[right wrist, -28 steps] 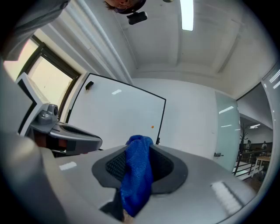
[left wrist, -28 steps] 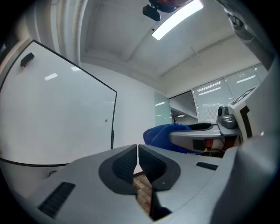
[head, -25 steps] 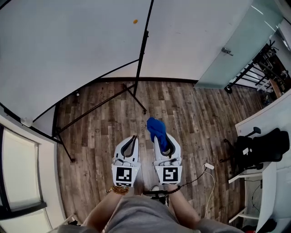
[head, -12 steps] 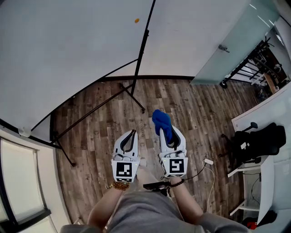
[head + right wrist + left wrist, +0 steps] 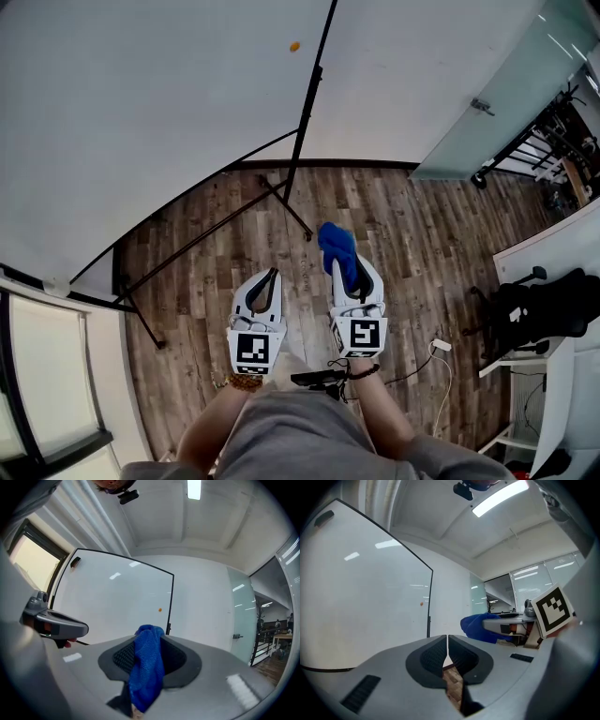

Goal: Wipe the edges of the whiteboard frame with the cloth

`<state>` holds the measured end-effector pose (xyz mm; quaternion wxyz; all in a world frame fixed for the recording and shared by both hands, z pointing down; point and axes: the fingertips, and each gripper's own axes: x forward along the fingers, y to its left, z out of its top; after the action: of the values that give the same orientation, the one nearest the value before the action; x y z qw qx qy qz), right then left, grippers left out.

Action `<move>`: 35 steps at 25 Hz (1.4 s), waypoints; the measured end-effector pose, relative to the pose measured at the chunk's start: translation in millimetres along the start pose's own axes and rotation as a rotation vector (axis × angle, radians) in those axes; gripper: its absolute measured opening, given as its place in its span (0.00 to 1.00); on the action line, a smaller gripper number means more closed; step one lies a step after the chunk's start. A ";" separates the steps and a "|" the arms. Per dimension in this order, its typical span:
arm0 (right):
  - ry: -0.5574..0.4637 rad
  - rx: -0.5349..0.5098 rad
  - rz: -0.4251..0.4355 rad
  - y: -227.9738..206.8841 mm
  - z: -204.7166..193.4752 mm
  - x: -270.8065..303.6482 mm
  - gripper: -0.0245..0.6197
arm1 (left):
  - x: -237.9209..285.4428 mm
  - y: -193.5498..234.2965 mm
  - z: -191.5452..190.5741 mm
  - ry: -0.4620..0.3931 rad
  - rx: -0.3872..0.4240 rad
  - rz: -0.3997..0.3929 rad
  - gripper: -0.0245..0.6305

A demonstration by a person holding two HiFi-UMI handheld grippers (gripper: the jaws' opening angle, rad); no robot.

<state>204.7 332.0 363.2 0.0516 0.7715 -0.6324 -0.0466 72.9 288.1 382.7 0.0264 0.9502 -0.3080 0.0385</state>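
Risks losing the cloth (image 5: 146, 667) out of the right gripper (image 5: 345, 267) once dragged along the frame (image 5: 309, 89): pinched only through 1 narrow fold, with most of the fabric bunched above the pads and trailing below them, and so easy to tug free by friction on the black edge. Could also scrape hard plastic against the whiteboard (image 5: 141, 112) if pressed in with the jaw tips rather than with the tuft poking out ahead of them. Might shove or rock the board on its stand (image 5: 206, 230), apparently light and propped on thin black legs, if leaned on too firmly; worth steadying with the left gripper (image 5: 447, 644), at present clenched on nothing, with only a thin seam left between its 2 pads. Hangs well apart from the frame, above the wood floor (image 5: 412, 225), so probably no edge wiped yet. Looks deep blue and plush, a looped terry-like weave, crumpled into a soft lump and dry as far as can be judged. Sits clamped at the tip of the right gripper, at 1 o'clock from the left gripper in the head view, with the frame's upright black edge off at 12 o'clock and the board's white face spreading toward 10 o'clock.
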 end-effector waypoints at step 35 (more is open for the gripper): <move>0.187 0.157 0.076 -136.7 -136.0 345.9 0.25 | 324.2 115.6 -7.6 0.056 -0.002 -0.031 0.07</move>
<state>423.8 22.2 476.7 0.0513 0.7498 -0.6552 0.0772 266.3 6.0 422.3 0.0367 0.9534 -0.2925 0.0643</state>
